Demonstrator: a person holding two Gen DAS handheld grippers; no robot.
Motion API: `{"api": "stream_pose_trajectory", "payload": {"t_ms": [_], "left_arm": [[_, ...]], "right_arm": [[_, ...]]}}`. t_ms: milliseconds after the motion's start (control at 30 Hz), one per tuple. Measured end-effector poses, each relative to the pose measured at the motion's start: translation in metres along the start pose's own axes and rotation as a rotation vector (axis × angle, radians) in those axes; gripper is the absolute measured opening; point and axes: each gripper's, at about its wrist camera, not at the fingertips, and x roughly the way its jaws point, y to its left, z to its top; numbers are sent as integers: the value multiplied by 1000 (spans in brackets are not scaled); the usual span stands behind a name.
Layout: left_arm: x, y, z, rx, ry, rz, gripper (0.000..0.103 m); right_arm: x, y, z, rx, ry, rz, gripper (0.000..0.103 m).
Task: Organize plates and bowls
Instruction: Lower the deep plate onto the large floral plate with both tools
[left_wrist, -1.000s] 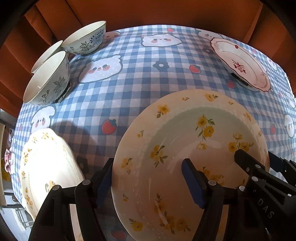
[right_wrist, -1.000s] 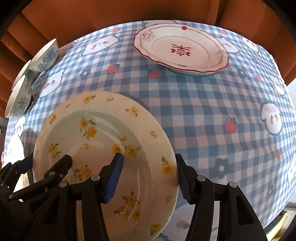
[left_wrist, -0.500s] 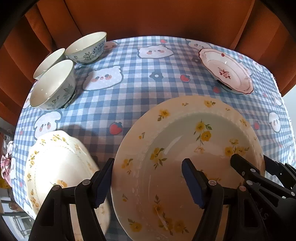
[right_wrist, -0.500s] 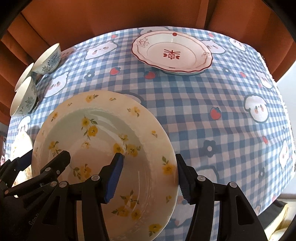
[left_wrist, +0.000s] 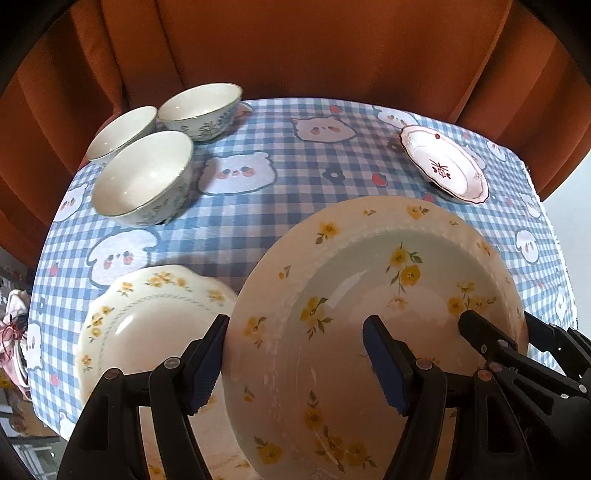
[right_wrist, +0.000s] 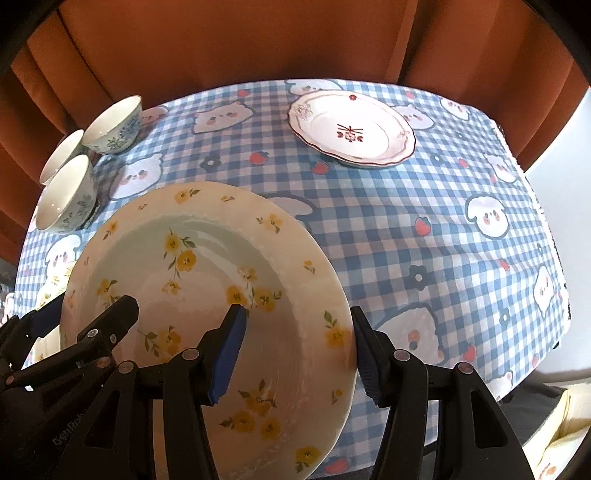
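Both the left gripper (left_wrist: 295, 363) and right gripper (right_wrist: 295, 350) still clamp the yellow-flowered plate (left_wrist: 369, 314), now lifted higher above the tablecloth (left_wrist: 295, 177); 3 bowls (left_wrist: 144, 177) look farther away.

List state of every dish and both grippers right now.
yellow-flower plate: lifted off the table, gripped on both edges
left gripper: shut on its left rim
right gripper: shut on its right rim
scalloped plate: on cloth
red-pattern plate: on cloth
three bowls: upright, empty, clustered
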Motion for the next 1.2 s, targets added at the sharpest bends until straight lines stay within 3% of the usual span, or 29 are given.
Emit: {"api": "stream_pose_trajectory", "payload": {"t_ms": [667,1200], "left_arm": [[-9,102,-44,-96,37,-3,73],[17,139,-63,-174,113,13,73]], "right_arm": [[-7,99,-35,-68,19,13,60],[12,145,-40,-156,72,17,60]]}}
